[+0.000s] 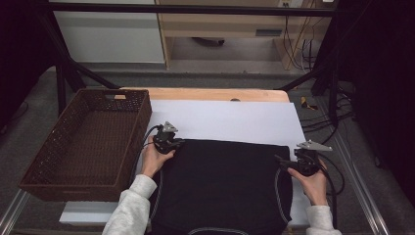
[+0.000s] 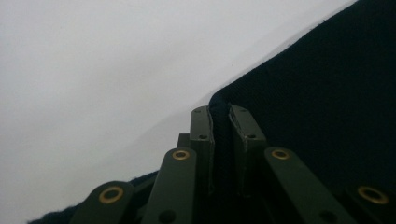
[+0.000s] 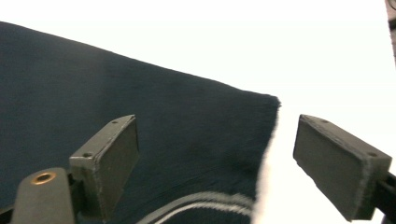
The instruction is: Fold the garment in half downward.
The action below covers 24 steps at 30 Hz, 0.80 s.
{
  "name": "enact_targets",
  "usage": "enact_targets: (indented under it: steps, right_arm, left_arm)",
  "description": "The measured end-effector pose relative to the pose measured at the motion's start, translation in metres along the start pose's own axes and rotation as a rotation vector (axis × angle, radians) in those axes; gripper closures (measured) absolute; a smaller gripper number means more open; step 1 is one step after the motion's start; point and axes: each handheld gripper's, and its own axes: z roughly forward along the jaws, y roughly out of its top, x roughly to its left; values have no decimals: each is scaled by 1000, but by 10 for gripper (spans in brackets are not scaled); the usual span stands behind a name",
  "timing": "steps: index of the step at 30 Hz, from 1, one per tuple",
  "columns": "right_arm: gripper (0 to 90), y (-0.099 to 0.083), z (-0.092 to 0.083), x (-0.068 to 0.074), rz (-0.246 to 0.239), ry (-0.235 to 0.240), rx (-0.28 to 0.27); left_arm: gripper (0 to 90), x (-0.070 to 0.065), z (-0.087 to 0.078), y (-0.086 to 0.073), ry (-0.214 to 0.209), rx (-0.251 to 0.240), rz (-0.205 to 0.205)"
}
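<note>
- We look down on a wooden table [image 1: 210,94] w/ a white sheet [image 1: 230,120] spread over most of it; grey floor, black frame legs and loose cables behind.
- Brown wicker basket [image 1: 85,142] sits at the table's left edge, just beside the sheet.
- Black shirt [image 1: 222,186] lies flat on the sheet at the near side, betw. our two hands — pale stitched seams curve down both flanks.
- Left gripper [image 1: 177,145] sits at the shirt's far-left corner. In the left gripper view its pads [image 2: 201,125] stand nearly together, a thin fold of the shirt [image 2: 327,107] edge pinched betw. them — so it has hold of the cloth.
- Right gripper [image 1: 280,159] is at the shirt's far-right corner. In the right gripper view the pads [image 3: 116,149] stand wide apart, the corner of the shirt [image 3: 140,102] lying betw. them; the left pad is over the cloth, the right one over the white sheet [image 3: 327,56]. Neither pad presses on the fabric, nothing held.
- Both forearms come in from the bottom edge in light grey sleeves [image 1: 129,208]; cables trail back from each gripper.
</note>
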Motion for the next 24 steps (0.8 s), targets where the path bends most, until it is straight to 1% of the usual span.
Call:
enact_targets:
  steps: [1,3,4,5,6,8,10,12,13,14,15,16,18,19,20,21,24]
  right_arm:
    - [162,1,3,-2,1,-7,4]
    - [178,3,10,-6,-5,-20,29]
    - [186,3,12,-8,-1,-27,36]
    - [189,5,16,-10,-1,-29,62]
    - [193,6,20,-12,-4,-16,89]
    - [238,5,26,-15,11,5,77]
    - [231,3,33,-18,27,13,87]
    - [240,1,35,-18,16,11,62]
    - [261,1,35,-16,7,5,60]
    - [297,0,35,-15,-10,3,57]
    - [349,0,34,-14,-12,9,57]
    - [422,0,33,-12,-9,19,60]
    - [546,1,31,-10,3,22,77]
    - [644,3,29,-10,16,31,94]
    - [728,4,29,-11,32,51,110]
    - [776,6,28,-11,41,76,129]
    - [823,11,28,-12,49,89,163]
  left_arm:
    - [800,0,0,0,0,-1,-2]
    - [801,0,0,0,1,0,0]
    - [801,-1,0,0,3,1,2]
    - [802,-1,0,0,6,0,4]
    - [803,-1,0,0,6,0,4]
    - [804,-1,0,0,8,1,5]
    - [805,-2,0,0,11,3,16]
    - [807,-2,0,0,12,3,17]
    - [808,-2,0,0,13,4,15]
    - [809,-2,0,0,14,4,12]
    - [810,-2,-1,1,17,4,10]
    - [812,-3,-1,1,19,3,7]
    - [818,-3,-1,1,19,4,0]
    - [819,-3,-1,1,18,3,-4]
    - [822,-2,-2,1,18,7,-4]
    - [826,-2,-3,2,18,12,-8]
    - [832,-2,-5,3,35,22,4]
